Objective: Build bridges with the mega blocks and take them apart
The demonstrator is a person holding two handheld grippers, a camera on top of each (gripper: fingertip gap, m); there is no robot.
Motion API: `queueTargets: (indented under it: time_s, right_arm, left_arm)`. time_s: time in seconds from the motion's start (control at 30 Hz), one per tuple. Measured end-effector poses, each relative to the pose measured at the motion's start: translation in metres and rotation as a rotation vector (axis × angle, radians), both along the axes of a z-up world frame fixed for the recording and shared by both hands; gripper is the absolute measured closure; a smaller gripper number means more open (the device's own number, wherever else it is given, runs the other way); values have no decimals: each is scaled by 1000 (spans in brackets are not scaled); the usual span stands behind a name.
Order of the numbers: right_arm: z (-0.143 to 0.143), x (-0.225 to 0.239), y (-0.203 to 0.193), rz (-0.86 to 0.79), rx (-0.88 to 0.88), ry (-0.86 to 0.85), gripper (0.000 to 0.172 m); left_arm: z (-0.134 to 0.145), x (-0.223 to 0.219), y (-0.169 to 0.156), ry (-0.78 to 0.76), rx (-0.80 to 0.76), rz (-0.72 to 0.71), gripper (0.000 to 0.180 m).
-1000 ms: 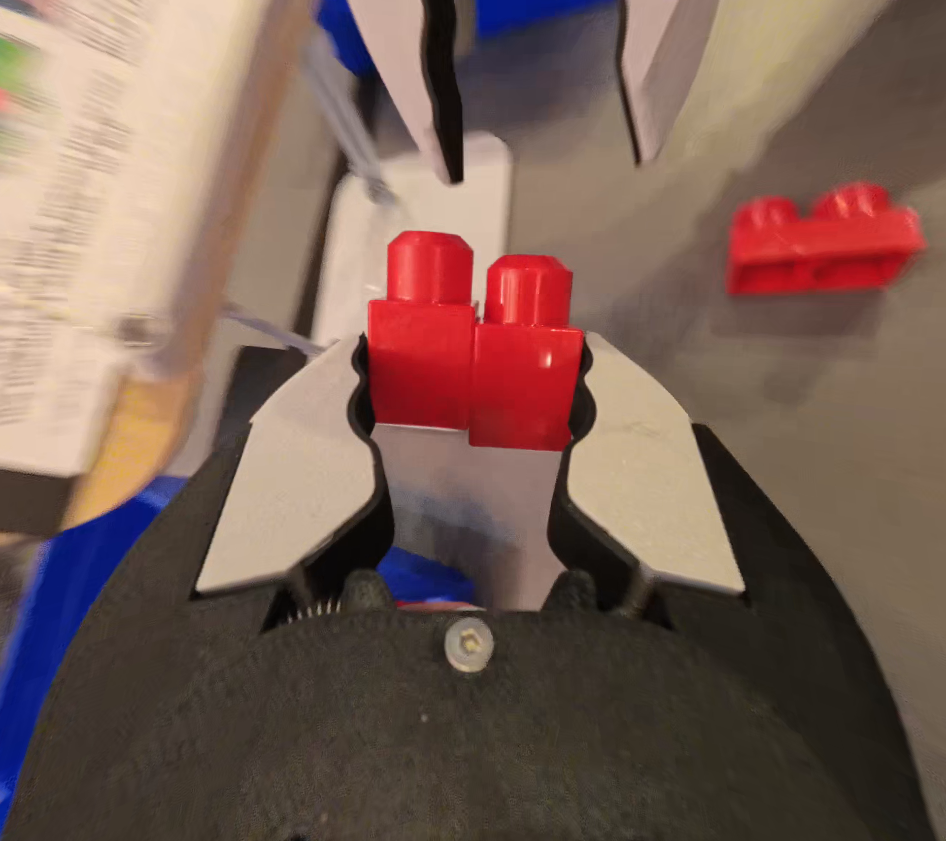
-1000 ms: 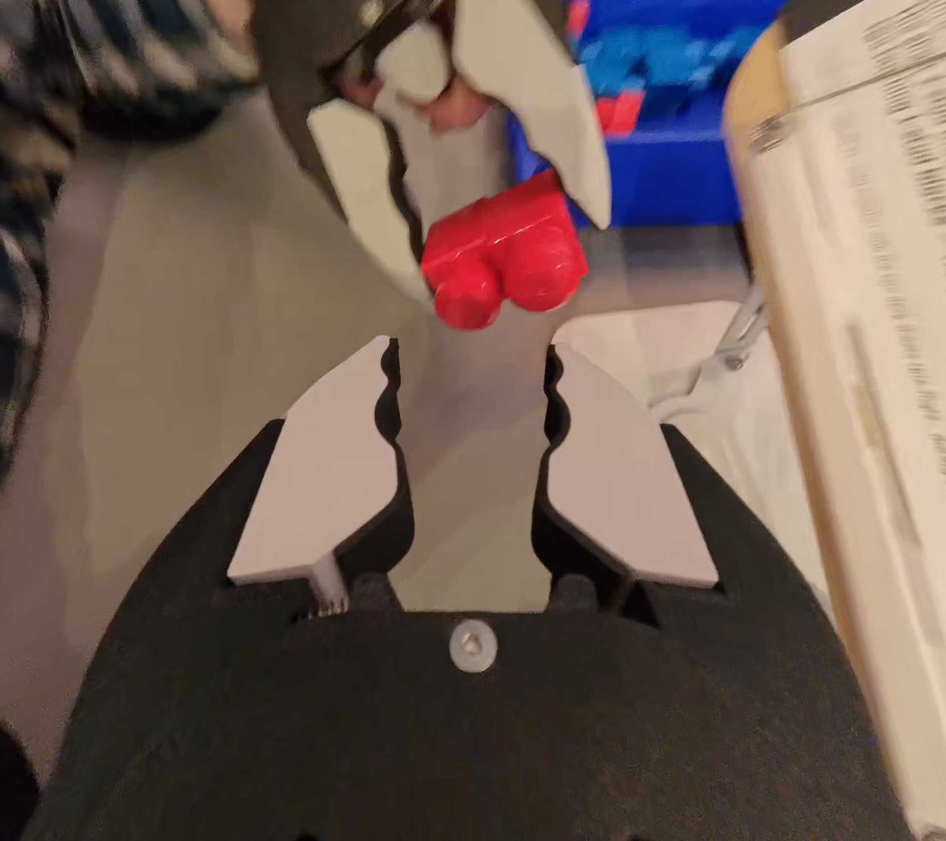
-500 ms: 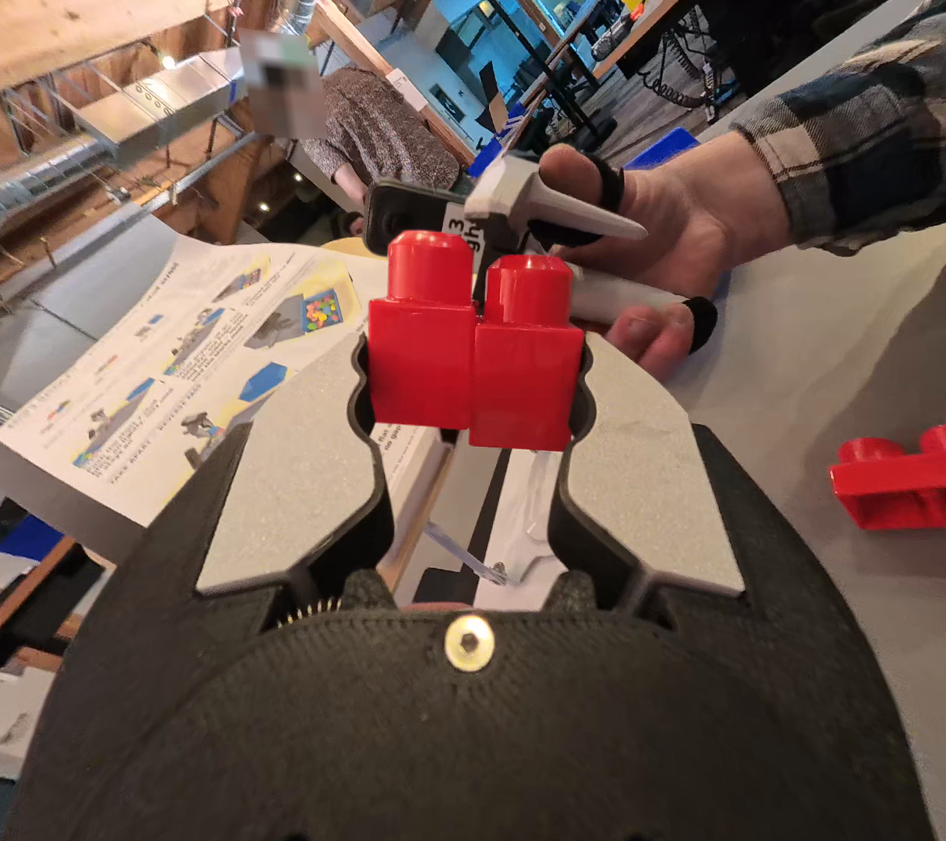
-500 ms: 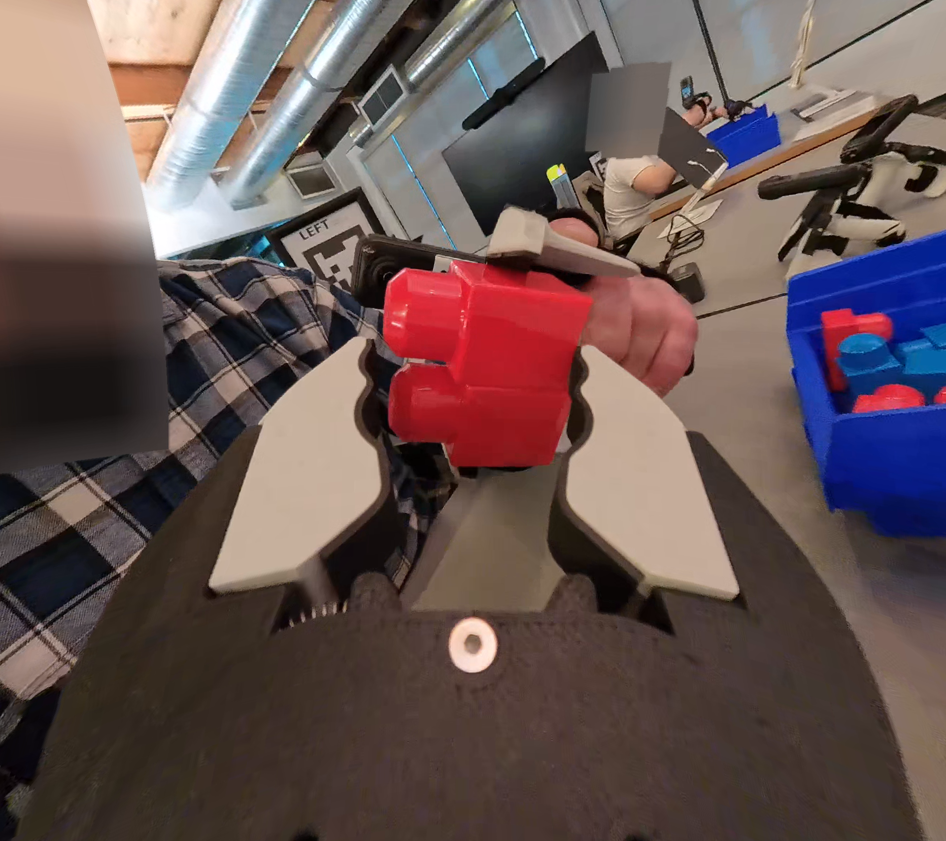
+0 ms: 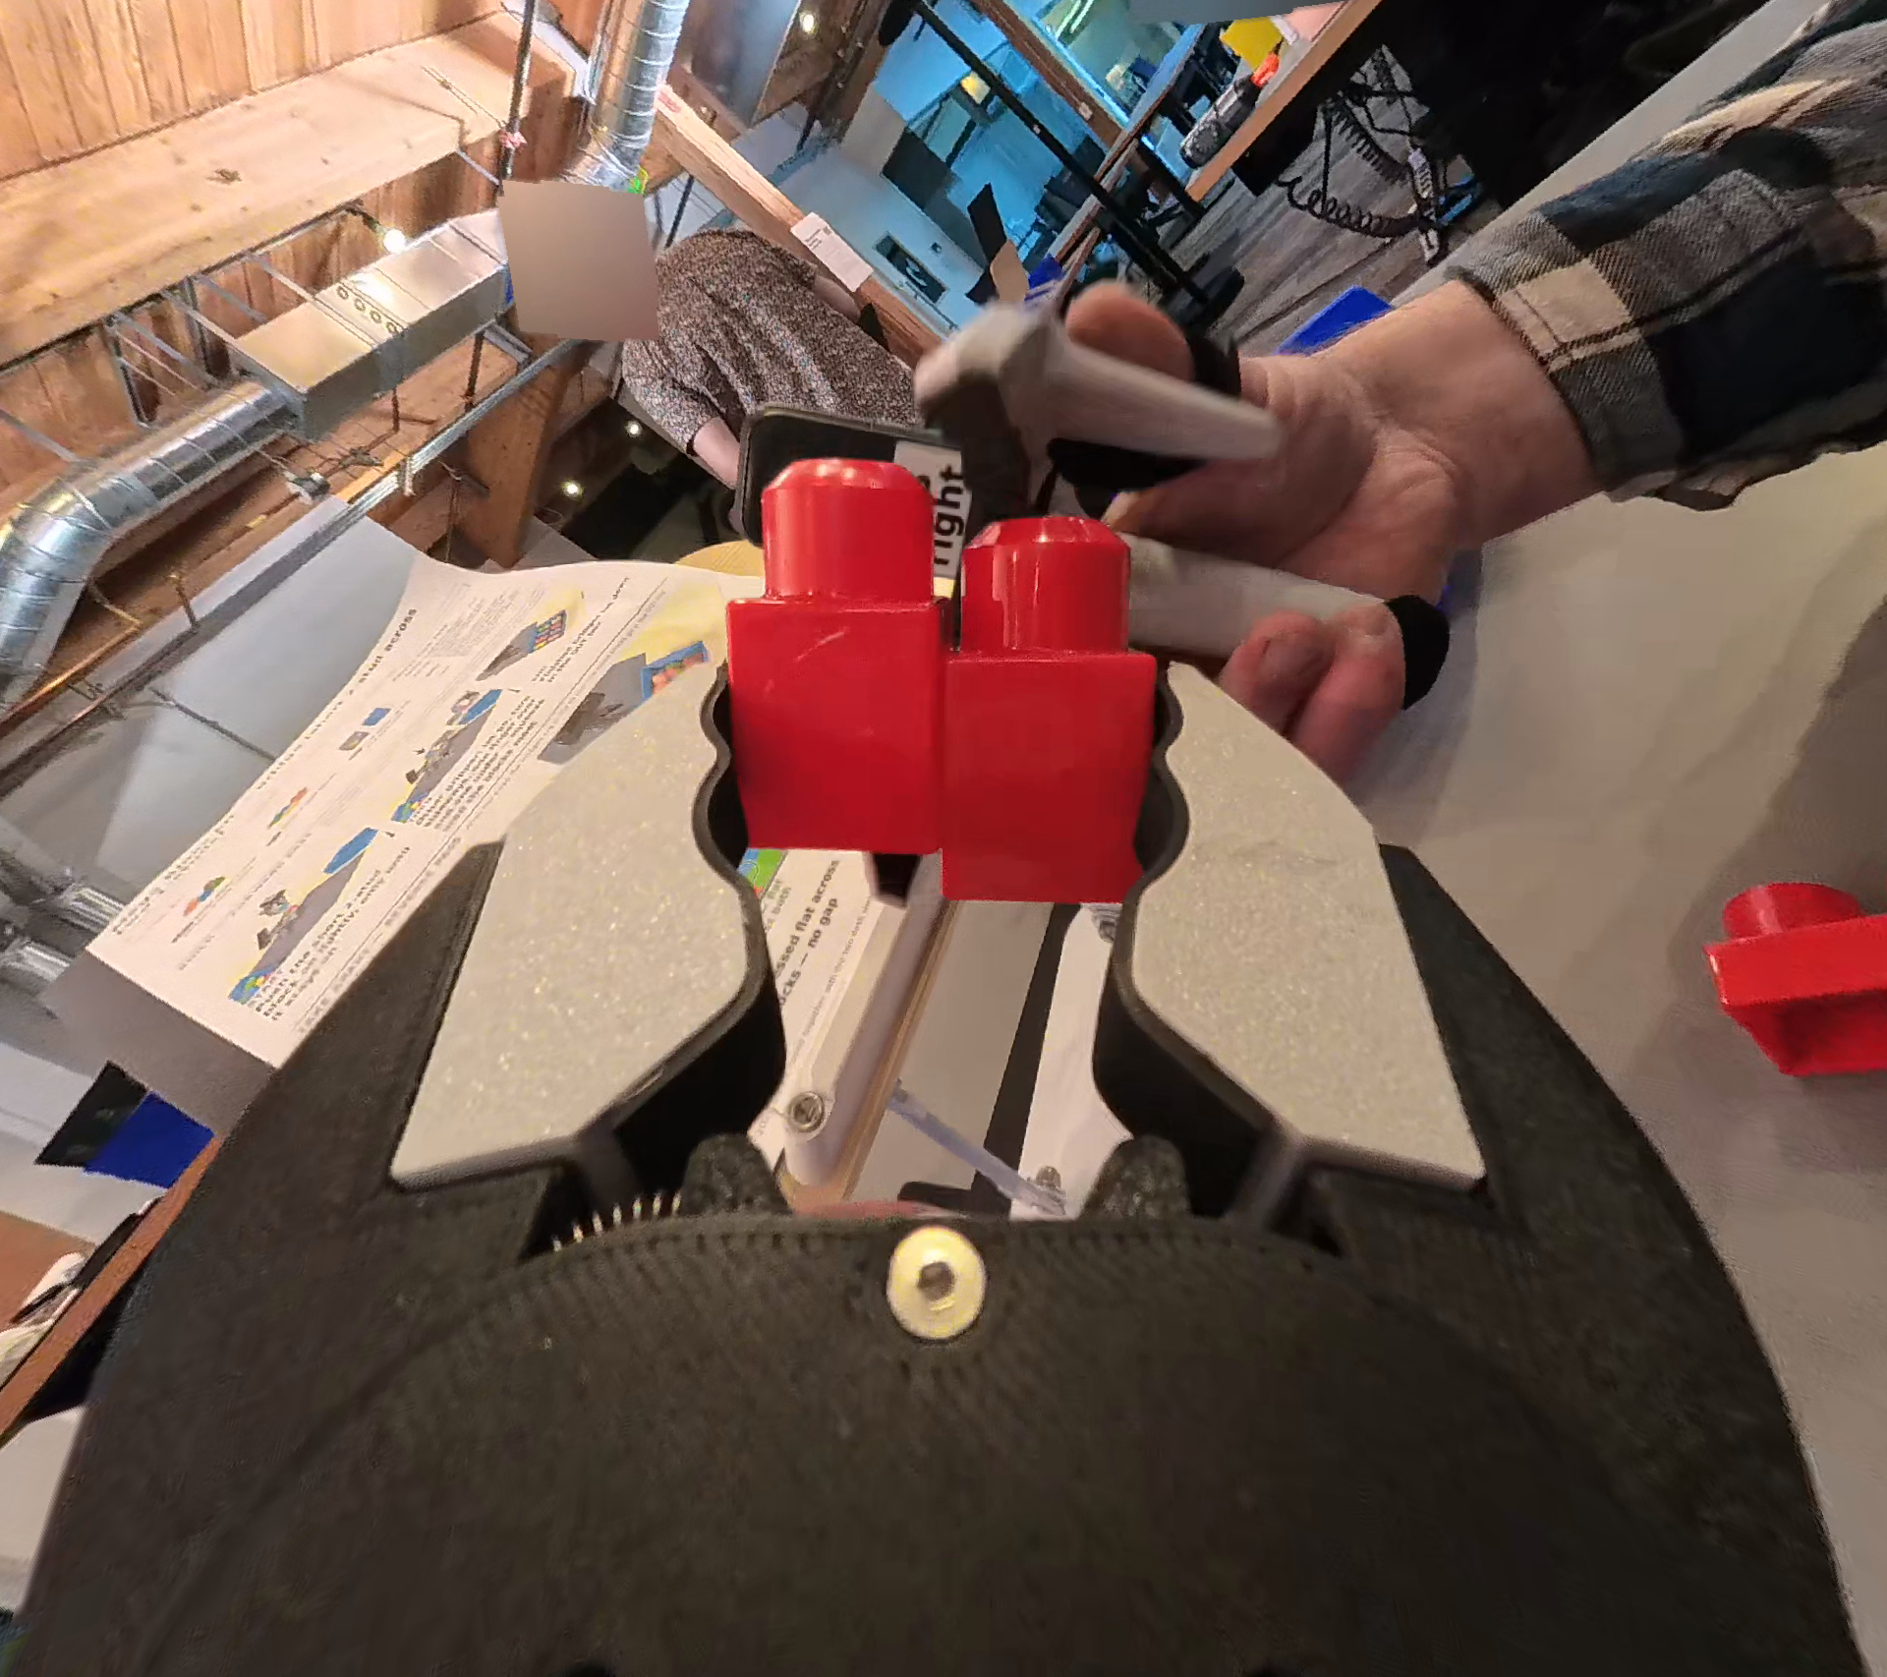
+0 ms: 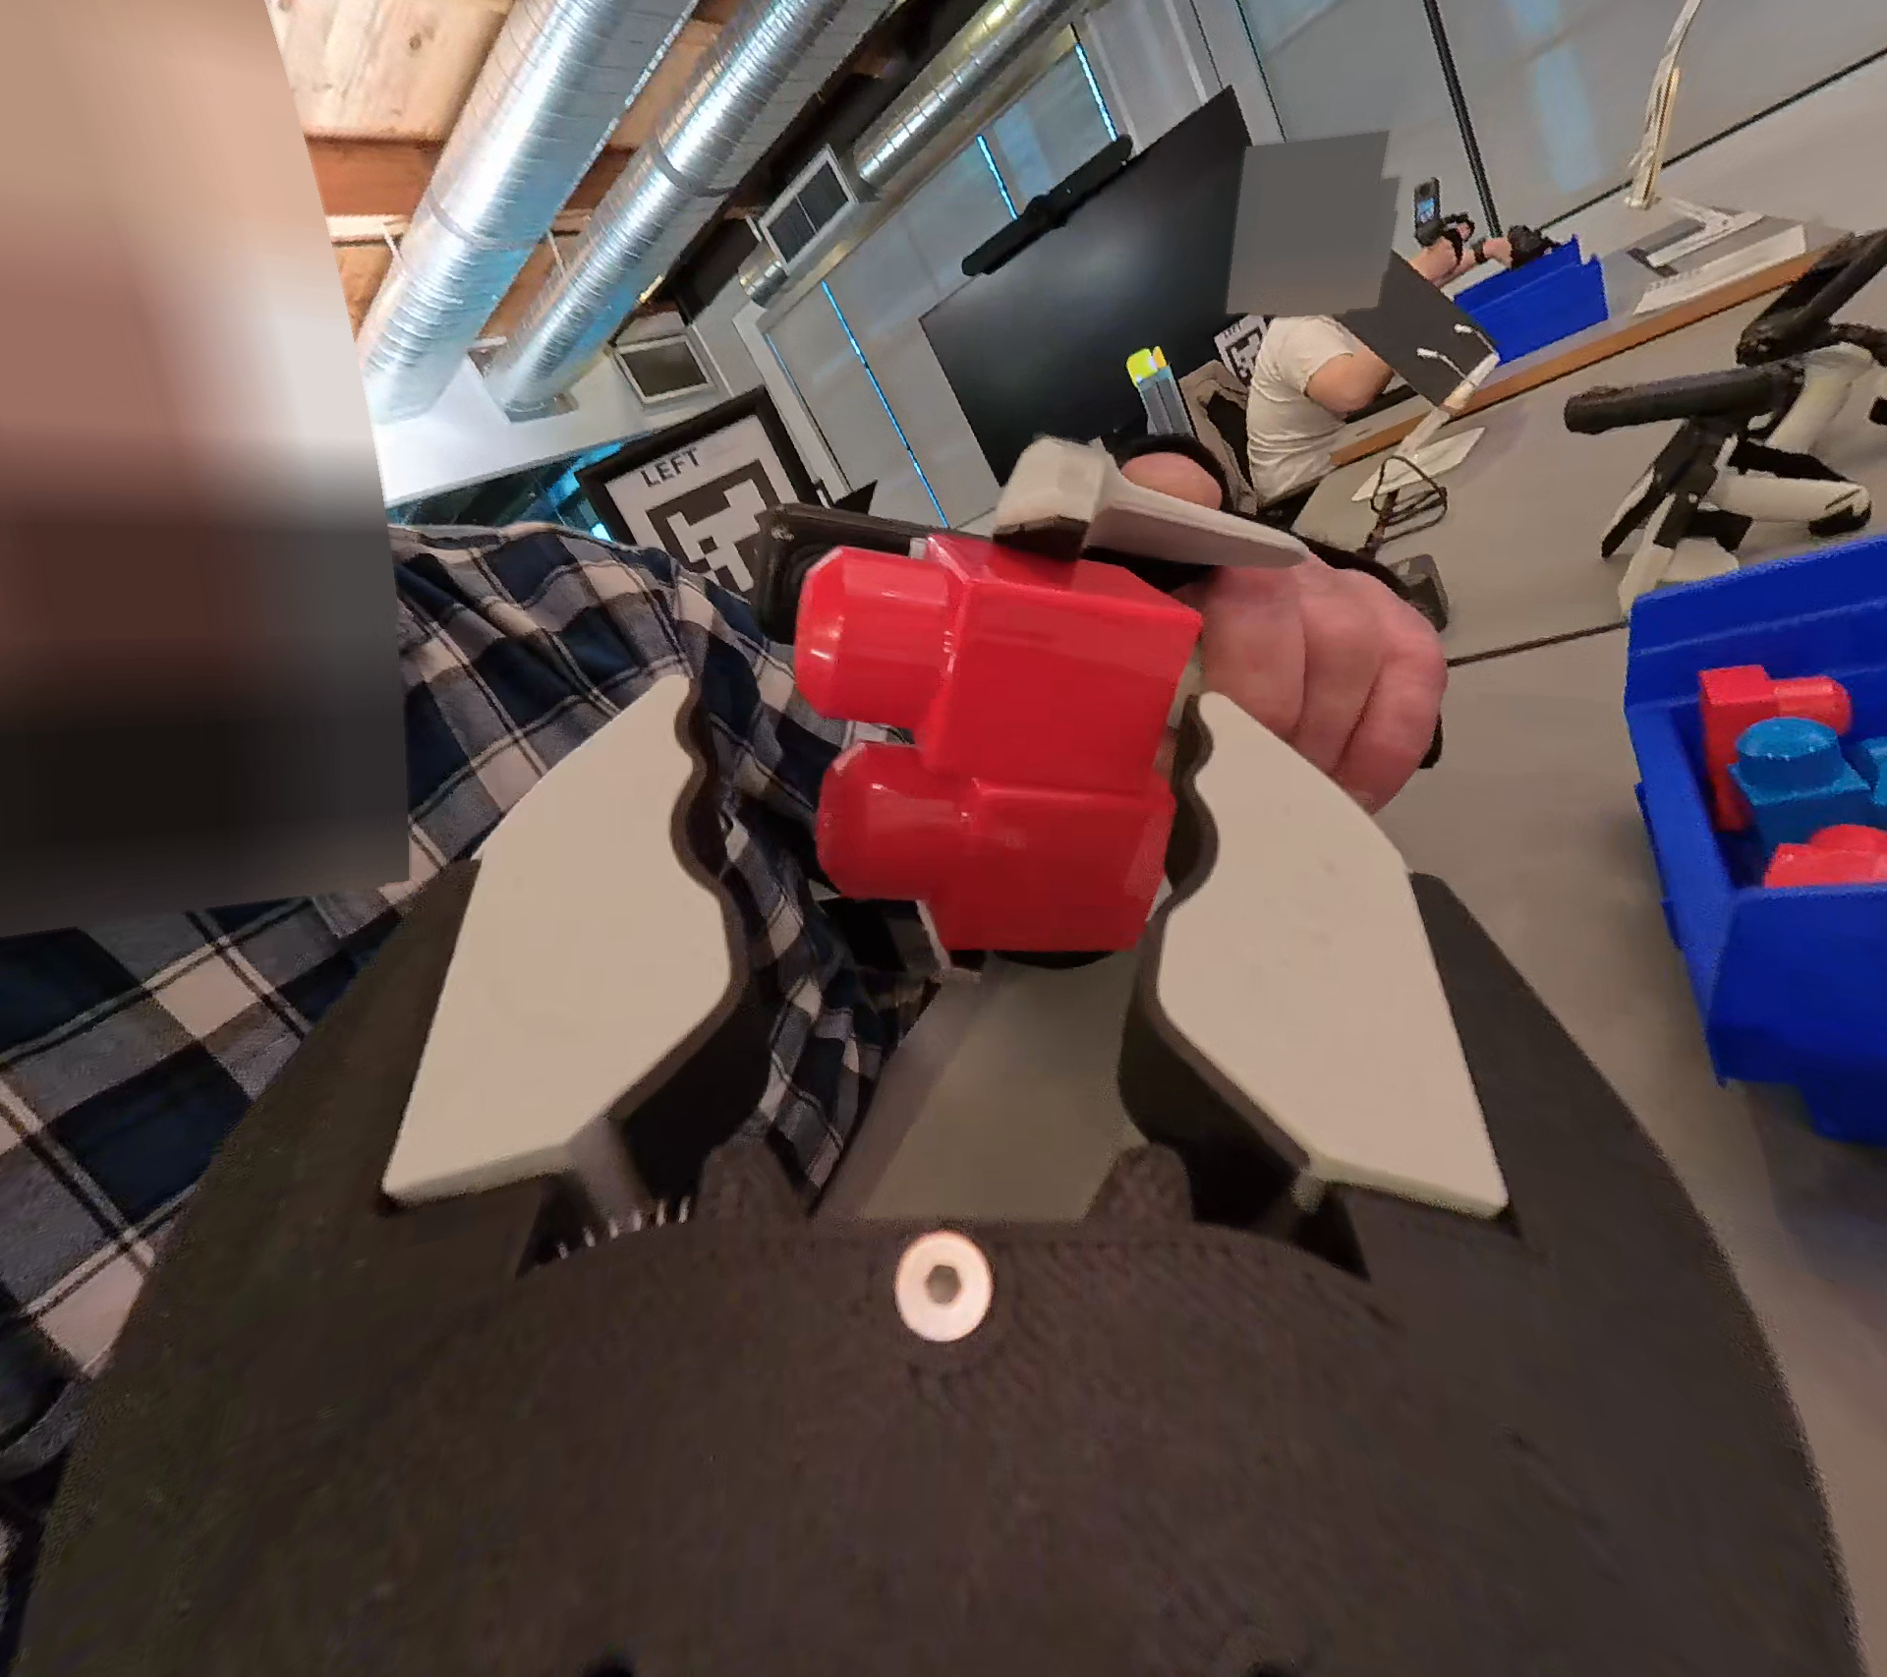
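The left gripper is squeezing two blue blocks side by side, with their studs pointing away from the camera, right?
Not quite: the blocks are red, not blue. The left wrist view shows the left gripper squeezing the two of them side by side, with their studs pointing away from the camera.

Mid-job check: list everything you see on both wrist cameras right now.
red single-stud blocks: two, red, side by side, clamped between the left gripper's pads
loose block: one, red, on the table at right
bin: one, blue, on the table
blocks in bin: several, red and blue
instruction sheet: one, white, printed, left
table: one, grey
left gripper: one, black and grey, closed on the two blocks
right gripper: one, black and grey, open around them
hands: two, one per handle
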State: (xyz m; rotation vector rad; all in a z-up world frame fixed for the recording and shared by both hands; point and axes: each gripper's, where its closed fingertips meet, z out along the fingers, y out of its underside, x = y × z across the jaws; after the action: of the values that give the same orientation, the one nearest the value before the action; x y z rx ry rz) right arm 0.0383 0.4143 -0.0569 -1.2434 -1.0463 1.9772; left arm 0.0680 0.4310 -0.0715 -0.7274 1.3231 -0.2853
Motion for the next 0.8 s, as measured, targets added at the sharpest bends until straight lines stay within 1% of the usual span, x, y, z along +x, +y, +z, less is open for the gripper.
queueTargets:
  time_s: [0.07,0.13,0.2,0.33,0.6,0.8]
  right_arm:
    - [4,2,0,10,-21,20,86]
    - [1,-1,3,-1,-41,1,84]
    - [-5,-2,0,36,-50,-16,92]
    - [-7,-1,-7,88,-44,-16,102]
    - [-6,1,-7,63,10,-32,103]
    - [-4,1,-8,68,7,-30,103]
  left_arm:
    - [2,-1,0,-4,6,3,107]
    - [3,-1,-2,-4,-1,-8,106]
    - [4,-1,-2,-2,25,3,107]
    - [10,-2,-8,-21,24,-21,106]
    - [10,0,-9,-12,47,-8,107]
    - [12,0,-10,-27,49,-19,107]
